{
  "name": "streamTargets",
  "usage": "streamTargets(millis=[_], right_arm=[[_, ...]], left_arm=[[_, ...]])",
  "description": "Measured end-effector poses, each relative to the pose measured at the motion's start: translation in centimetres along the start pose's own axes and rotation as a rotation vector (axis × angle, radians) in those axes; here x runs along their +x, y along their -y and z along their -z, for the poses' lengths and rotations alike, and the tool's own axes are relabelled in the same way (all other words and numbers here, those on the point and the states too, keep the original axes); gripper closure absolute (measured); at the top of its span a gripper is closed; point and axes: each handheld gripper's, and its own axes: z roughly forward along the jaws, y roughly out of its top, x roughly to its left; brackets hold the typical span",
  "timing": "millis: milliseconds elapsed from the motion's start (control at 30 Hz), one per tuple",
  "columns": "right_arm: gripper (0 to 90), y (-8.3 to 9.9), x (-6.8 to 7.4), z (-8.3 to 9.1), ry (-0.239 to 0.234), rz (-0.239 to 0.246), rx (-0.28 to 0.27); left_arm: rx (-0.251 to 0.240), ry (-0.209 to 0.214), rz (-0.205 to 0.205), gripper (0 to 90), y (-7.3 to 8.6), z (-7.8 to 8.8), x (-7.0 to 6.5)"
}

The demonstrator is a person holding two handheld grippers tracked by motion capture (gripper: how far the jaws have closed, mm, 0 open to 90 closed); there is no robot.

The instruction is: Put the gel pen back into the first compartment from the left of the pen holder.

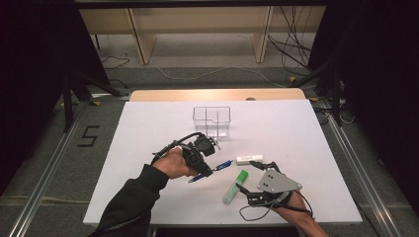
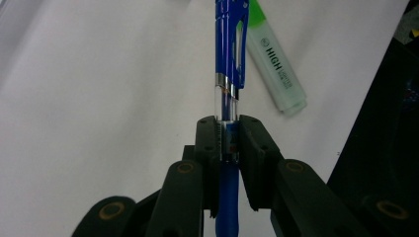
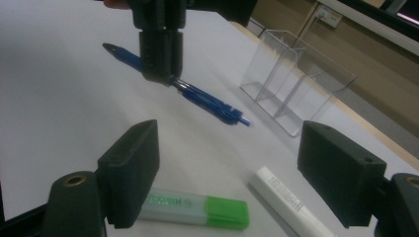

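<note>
My left gripper (image 1: 205, 172) is shut on a blue pen (image 1: 222, 165) and holds it lifted above the white table. In the left gripper view the black jaws clamp the pen (image 2: 230, 54) near its clear barrel, cap end pointing away. My right gripper (image 1: 248, 176) is open near the table's front right with nothing between its pads (image 3: 131, 173). A green highlighter (image 1: 235, 187) lies on the table just in front of it. The right gripper view shows the left gripper (image 3: 160, 74) gripping the pen (image 3: 207, 101) from above, with the highlighter (image 3: 197, 210) below.
A clear divided organizer (image 1: 212, 121) stands at the middle back of the table (image 1: 148, 128); the right gripper view has the organizer (image 3: 296, 79) at the upper right. A white stick-shaped item (image 1: 249, 159) lies right of the pen and close to the highlighter (image 2: 276, 69).
</note>
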Motion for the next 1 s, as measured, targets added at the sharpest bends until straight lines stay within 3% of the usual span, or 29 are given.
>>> streamTargets(millis=[300,800,1000], right_arm=[[25.5,-0.3,1.1,-1.2,0.007,0.101,0.04],[29.5,-0.8,2.8,-2.5,0.078,0.371,0.093],[34.3,-0.9,3.4,-3.2,0.129,0.444,0.1]], left_arm=[[0.059,0.008,-0.074,79.1,-1.3,-0.4,-0.9],[0.078,0.011,-0.113,79.0,-2.4,-0.1,-1.4],[0.085,0.012,-0.123,79.0,-2.4,0.0,-1.7]])
